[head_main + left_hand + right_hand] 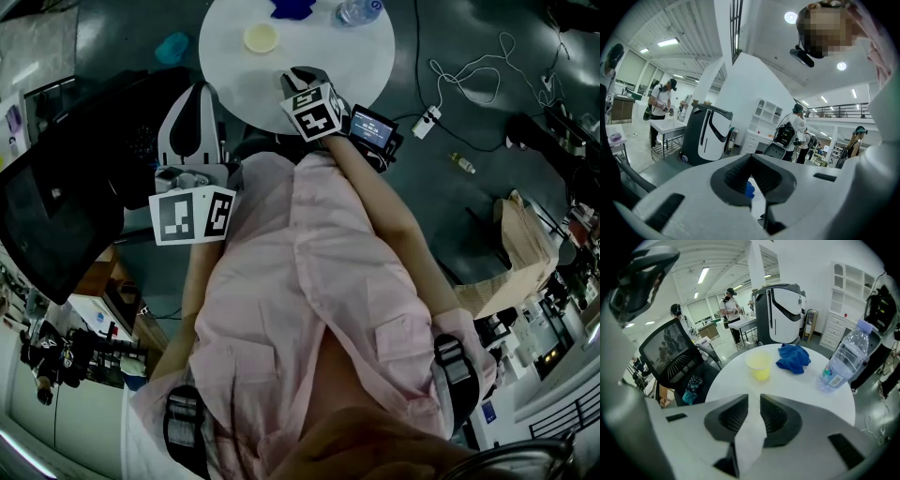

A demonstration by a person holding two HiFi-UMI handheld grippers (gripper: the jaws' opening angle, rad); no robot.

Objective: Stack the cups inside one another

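Cup: We see one yellow cup [760,365]. It stands upright on the far half of the round white table [806,394]. No gripper touches it.
Next to it: A crumpled blue cloth [793,358] lies just to the right of the cup. We cannot tell if the two touch. A clear water bottle [846,357] stands further right, near the table's edge.
Right side: The right gripper [752,401] hangs over the near edge of the table and points toward the cup. Its two fingers are a little apart. Only the white table top shows in the thin gap (nothing is pinched there).
Left side: The left gripper [751,157] is by the near left edge of the table, close to the person's chest. It tilts up toward the ceiling. Its finger tips touch each other and are closed on nothing. Lower down, a small gap between the fingers shows a bit of white and a bit of blue.
Person: We see a pink shirt [300,281] from above in the head view.
Around: A black mesh chair [670,355] stands left of the table, with a teal bundle [691,390] on its seat. A big grey and white machine [783,315] stands behind the table. Some people stand at work tables far off.
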